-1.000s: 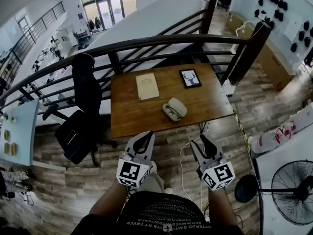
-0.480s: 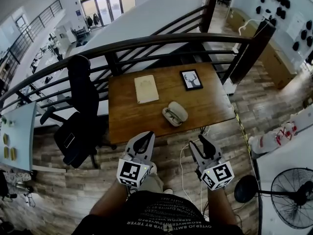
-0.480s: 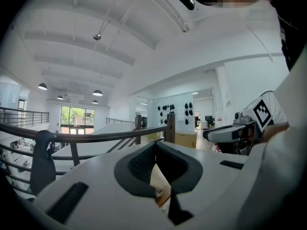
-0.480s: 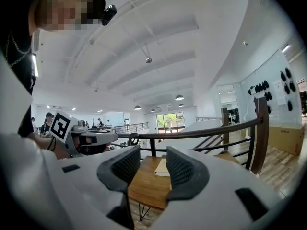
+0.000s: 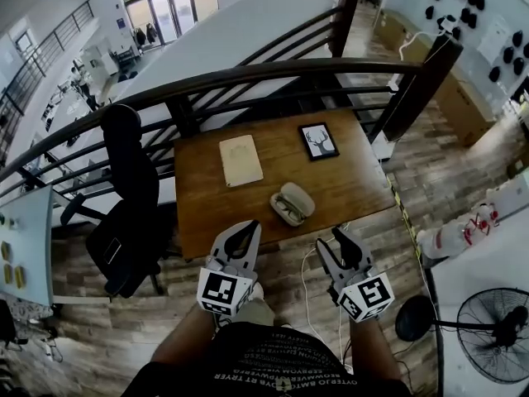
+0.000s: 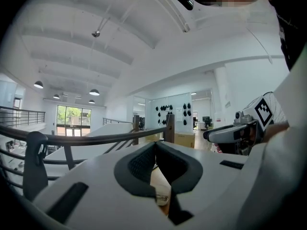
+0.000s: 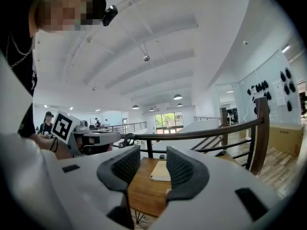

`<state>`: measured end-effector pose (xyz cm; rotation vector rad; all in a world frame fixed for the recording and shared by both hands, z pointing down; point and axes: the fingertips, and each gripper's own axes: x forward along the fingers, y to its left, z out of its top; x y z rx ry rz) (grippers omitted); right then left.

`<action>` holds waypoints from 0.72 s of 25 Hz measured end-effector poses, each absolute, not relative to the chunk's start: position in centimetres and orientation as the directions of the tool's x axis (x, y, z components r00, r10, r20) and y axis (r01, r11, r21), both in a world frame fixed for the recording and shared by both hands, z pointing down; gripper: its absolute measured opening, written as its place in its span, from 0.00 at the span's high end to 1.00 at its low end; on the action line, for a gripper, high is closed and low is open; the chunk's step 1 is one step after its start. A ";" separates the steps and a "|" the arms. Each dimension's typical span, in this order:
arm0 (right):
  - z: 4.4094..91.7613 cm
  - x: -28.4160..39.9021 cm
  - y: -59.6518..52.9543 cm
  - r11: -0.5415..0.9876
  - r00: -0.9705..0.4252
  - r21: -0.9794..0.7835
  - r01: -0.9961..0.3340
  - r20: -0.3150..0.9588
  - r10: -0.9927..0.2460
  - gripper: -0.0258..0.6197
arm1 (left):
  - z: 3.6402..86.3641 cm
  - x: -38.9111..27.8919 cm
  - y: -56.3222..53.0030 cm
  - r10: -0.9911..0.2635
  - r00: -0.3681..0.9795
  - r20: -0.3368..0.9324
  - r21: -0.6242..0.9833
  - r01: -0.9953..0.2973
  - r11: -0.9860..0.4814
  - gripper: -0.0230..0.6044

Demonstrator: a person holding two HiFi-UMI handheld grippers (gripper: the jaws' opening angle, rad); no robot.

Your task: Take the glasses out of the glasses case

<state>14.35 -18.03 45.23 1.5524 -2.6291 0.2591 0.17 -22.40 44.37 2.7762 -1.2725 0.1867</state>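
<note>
The approach seemed in hand: short of the open pale oval glasses case [image 5: 293, 203] on the brown wooden counter [image 5: 207, 213], the left claw [image 5: 248, 230] was clenched empty and the right claw [image 5: 330, 240] released. Next, both should reach the case.

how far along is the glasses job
Done: the pale oval glasses case already lies open on the brown wooden table. In hand: nothing; the left gripper, jaws together, and the right gripper, jaws apart, hang short of the table's near edge. Left: the dark-rimmed glasses seem to be in the case, so reaching, gripping and lifting them out.
</note>
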 end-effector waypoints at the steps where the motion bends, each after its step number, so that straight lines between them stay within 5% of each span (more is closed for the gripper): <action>1: 45.3 14.3 -18.4 0.469 -0.481 -0.106 -0.877 0.153 -0.864 0.71 | 44.3 0.2 -22.9 -0.745 0.651 0.143 0.023 -0.755 -0.655 0.92; 18: 44.7 13.2 -25.3 0.400 -0.410 -0.091 -0.912 0.157 -0.898 0.71 | 43.9 -0.1 -30.7 -0.682 0.718 0.136 0.018 -0.690 -0.723 0.92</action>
